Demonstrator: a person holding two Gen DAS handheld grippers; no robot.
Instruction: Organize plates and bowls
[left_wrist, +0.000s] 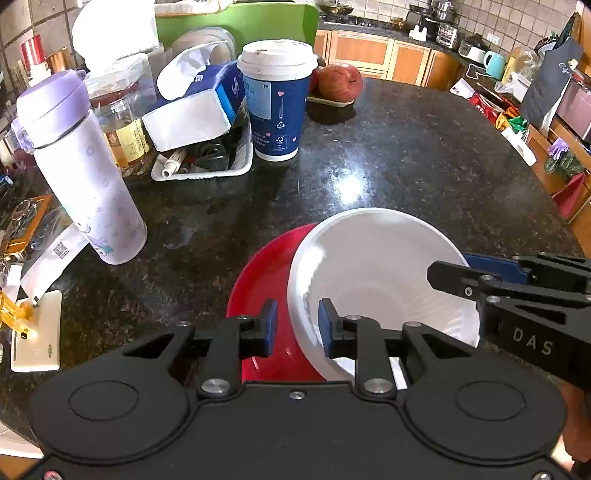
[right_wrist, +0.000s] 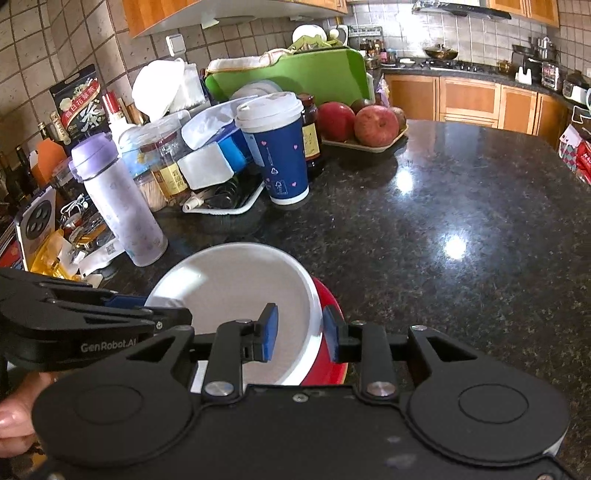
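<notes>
Left wrist view, L to R: lilac bottle (left_wrist: 79, 166) upright on dark granite counter (left_wrist: 424, 166), small cartoon print, QR-code slip beside its base. Next, clear jar w/ yellow label, text too small to read. Tissue pack (left_wrist: 192, 110), blue and white, lying over white tray (left_wrist: 203, 171) of odds and ends. Blue paper cup (left_wrist: 275, 99), white lid, pink hearts, recycling mark and FSC-type logo, other print illegible. Red apple (left_wrist: 340, 81) on a pale tray behind.

Low centre: red plate (left_wrist: 266, 273) flat on counter, white bowl (left_wrist: 373, 277) sitting on it, shifted to plate's R side, ribbed inner wall. Left gripper (left_wrist: 297, 328) straddling bowl's near-left rim: one blue pad outside over the plate, other inside the bowl; jaws a little apart, gap visible each side of rim, nothing clamped.

Far R: right gripper (left_wrist: 447, 275) reaching onto bowl's R rim, "DAS" on its black arm.

Right wrist view, L to R: dark tea pouch (right_wrist: 79, 101) against tiled wall, large Chinese characters. "GenRobot.AI" on left gripper's arm at bowl's L rim. Bowl (right_wrist: 236, 291) centre, plate edge (right_wrist: 332, 306) showing on R. Right gripper (right_wrist: 300, 332) straddling near-right rim, one pad inside, other outside over plate; narrow opening, pads off the rim, no hold. Thumb at lower-L corner.
</notes>
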